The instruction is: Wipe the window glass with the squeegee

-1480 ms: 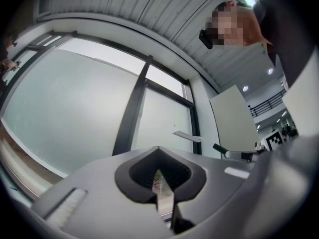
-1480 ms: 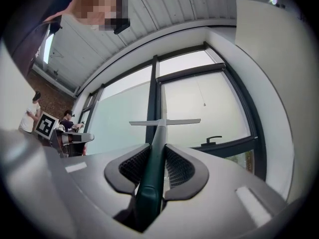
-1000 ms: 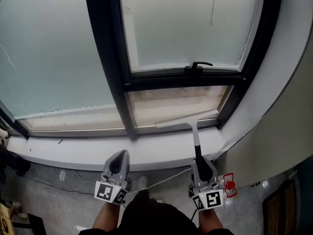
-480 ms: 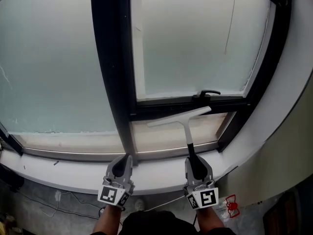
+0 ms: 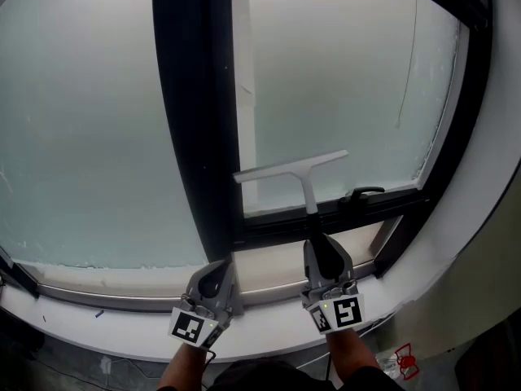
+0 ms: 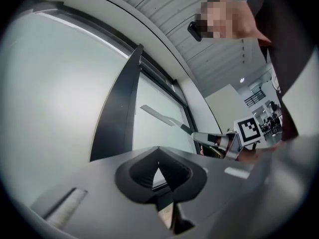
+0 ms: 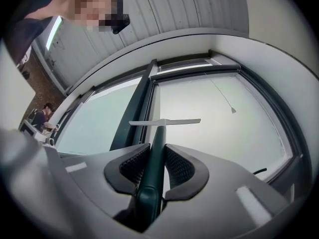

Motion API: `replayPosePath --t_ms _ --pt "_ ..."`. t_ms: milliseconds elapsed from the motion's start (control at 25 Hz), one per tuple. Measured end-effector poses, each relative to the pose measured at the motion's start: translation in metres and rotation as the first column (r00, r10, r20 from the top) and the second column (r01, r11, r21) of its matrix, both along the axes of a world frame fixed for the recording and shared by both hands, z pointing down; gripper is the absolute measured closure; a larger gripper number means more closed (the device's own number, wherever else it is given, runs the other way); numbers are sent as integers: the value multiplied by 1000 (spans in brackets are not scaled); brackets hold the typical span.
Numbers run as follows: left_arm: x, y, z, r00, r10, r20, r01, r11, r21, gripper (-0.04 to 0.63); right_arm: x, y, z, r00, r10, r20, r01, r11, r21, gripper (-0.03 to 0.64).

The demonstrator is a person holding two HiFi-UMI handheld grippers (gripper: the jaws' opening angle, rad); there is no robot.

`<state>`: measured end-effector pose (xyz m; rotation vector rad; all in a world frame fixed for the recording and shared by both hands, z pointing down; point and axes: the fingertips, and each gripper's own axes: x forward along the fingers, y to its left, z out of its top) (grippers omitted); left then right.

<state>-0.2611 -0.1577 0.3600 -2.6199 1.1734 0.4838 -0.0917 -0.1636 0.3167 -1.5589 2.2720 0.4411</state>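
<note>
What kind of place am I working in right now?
Likely an office-type building interior, at a large frosted window: dark frame, white sill, slatted ceiling overhead.

Squeegee handle (image 5: pixel 310 208) end buried in right claw (image 5: pixel 317 243)

Rig: left gripper (image 5: pixel 214 274) has a matte grey shell with a tapered nose and black ribbed pads (image 6: pixel 137 171) set into it. The right gripper (image 5: pixel 319 249) is the same build. Each carries a cube at its rear, black squares on white: left marker cube (image 5: pixel 192 327), right marker cube (image 5: pixel 339 314). Pale rectangular insets (image 7: pixel 247 195) sit on the shell behind the pads. The person's top (image 6: pixel 284 44) is dark, probably black; the edge of the view is poor.
</note>
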Motion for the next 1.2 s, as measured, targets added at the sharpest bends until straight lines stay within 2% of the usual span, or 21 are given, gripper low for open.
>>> replayPosePath --t_ms 80,200,360,600,720,1200 --pt "2 -13 -9 999 32 -7 -32 999 15 597 1 -17 -20 999 27 39 -29 999 41 522" --pt "14 -23 -19 995 95 26 -96 994 49 597 9 -38 -53 994 72 88 -80 992 97 522" --pt "23 -37 -26 990 130 48 -134 988 74 597 10 -67 -94 988 116 98 -131 978 161 522" --pt "33 -57 -37 996 90 28 -92 992 92 597 5 -98 -156 987 119 103 -143 954 265 522" --pt "40 -62 -47 997 74 16 -75 990 123 597 -2 -117 -187 990 105 94 -128 947 296 522" --pt "41 -75 -60 1000 -9 -5 10 987 162 597 -8 -151 -238 987 104 127 -142 927 347 522"
